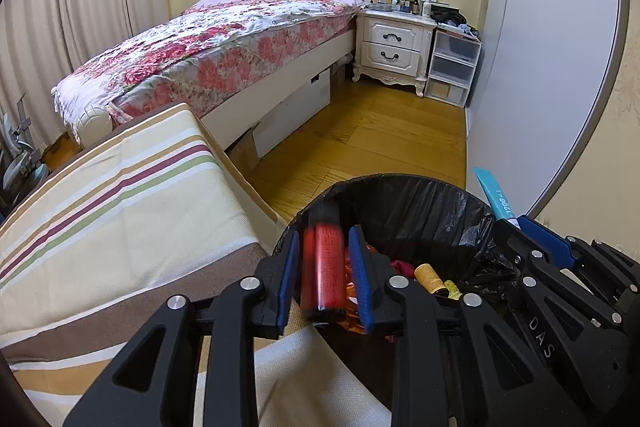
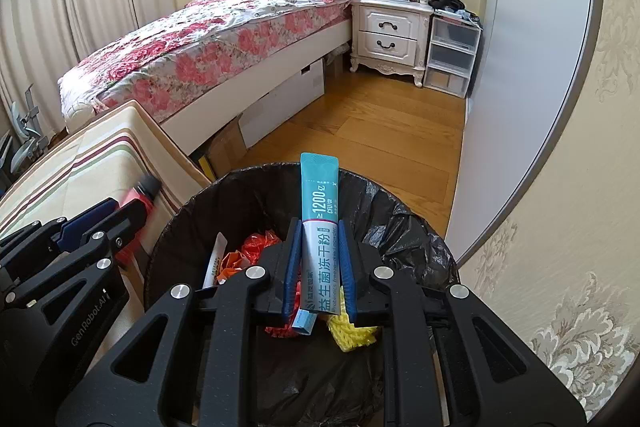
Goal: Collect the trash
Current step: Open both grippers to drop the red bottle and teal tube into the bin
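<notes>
Two pieces poised over the bin (image 2: 188,211)

Our right gripper (image 2: 319,267) clamps the light, floppy probiotic sachet (image 2: 320,227) mid-length; at nine o'clock, our left gripper (image 1: 325,267) looks clamped on a stiff red tube (image 1: 325,267).

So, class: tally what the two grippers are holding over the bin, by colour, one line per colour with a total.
Red: 1, the red tube between the fingers of the left gripper.
Teal and white: 1, the sachet in the right gripper.
Total: 2 held items, both above the trash bin.
</notes>
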